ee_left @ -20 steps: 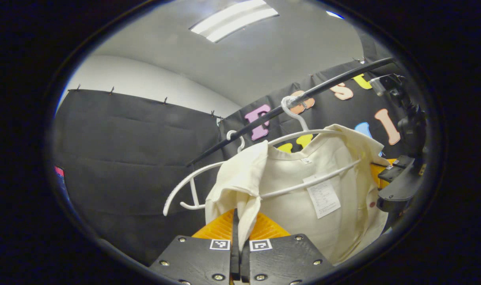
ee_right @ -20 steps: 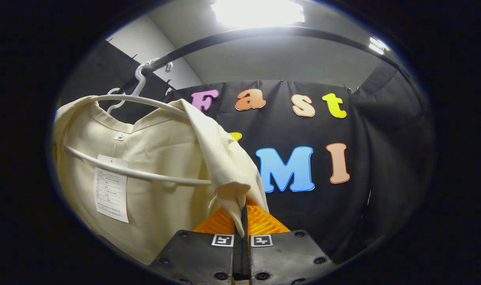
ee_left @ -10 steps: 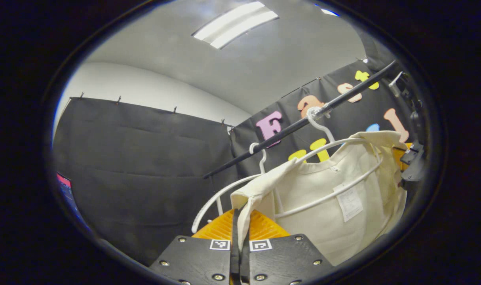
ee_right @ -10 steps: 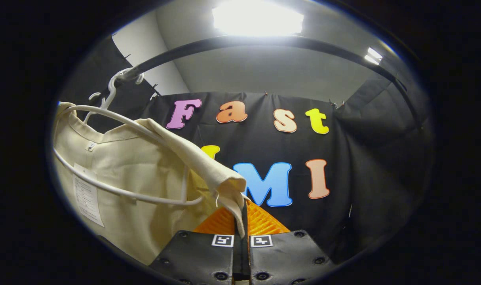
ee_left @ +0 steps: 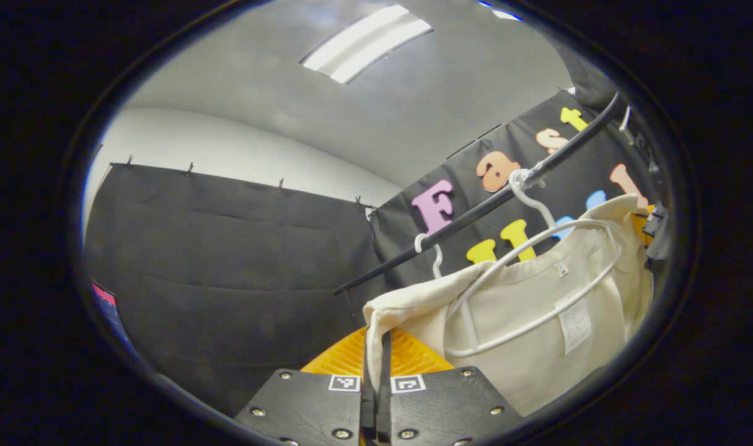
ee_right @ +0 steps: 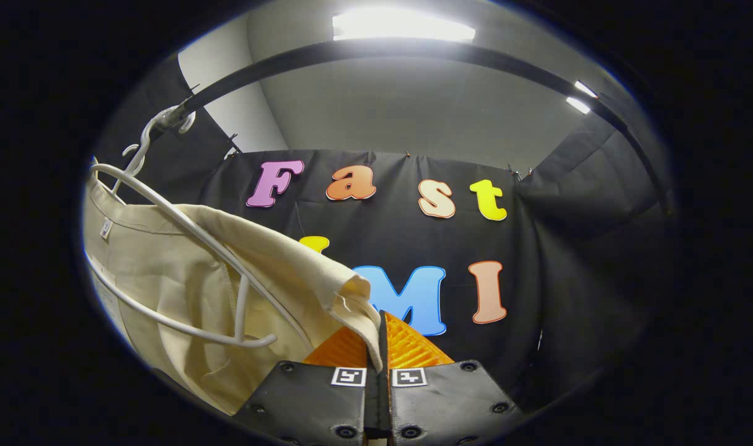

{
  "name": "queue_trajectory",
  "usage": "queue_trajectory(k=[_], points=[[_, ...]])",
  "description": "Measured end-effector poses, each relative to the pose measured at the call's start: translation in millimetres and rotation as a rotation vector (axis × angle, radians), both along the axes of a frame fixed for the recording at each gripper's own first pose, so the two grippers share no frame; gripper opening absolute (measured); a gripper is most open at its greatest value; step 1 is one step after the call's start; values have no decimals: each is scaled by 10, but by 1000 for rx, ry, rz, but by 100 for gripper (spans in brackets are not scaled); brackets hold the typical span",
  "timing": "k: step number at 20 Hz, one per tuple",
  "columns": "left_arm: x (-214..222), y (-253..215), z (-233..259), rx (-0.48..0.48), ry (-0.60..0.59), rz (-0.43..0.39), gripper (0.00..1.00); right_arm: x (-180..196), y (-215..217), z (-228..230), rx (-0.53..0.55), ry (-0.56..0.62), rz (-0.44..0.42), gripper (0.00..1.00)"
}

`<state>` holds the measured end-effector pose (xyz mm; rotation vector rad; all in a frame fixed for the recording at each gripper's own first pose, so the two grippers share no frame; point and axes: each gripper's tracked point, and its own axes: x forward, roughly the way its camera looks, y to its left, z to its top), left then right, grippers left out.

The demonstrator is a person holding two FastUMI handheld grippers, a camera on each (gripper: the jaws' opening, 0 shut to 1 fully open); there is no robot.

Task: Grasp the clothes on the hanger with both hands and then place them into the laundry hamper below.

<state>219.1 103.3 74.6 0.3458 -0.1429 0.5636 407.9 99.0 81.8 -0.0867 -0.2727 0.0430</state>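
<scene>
A cream shirt (ee_left: 531, 347) is partly off a white hanger (ee_left: 540, 266) that hooks on a black rail (ee_left: 488, 198). My left gripper (ee_left: 376, 347) is shut on the shirt's shoulder edge, with the cloth pinched between its orange fingers. In the right gripper view the same shirt (ee_right: 184, 297) drapes to the left, and the white hanger (ee_right: 184, 229) stands bare above the cloth. My right gripper (ee_right: 381, 334) is shut on the other shoulder edge. The right gripper (ee_left: 655, 229) also peeks in at the far right of the left gripper view.
The black rail (ee_right: 413, 52) arcs overhead under the ceiling lights. A second white hanger hook (ee_left: 432, 248) sits on the rail further left. Black cloth walls enclose the booth on all sides.
Both grippers have pulled outward and down with the shirt's shoulders. The cloth has slid down off the hanger's arms, so more bare hanger shows above the shirt.
</scene>
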Motion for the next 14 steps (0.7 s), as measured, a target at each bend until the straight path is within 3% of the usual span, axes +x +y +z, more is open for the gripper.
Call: queue_trajectory(k=[7,14], points=[[127,160,-150,-35,44,-19,2,336,231,-317,26,111,96,1],[144,167,-437,-56,76,-4,1,323,317,-543,15,143,136,1]])
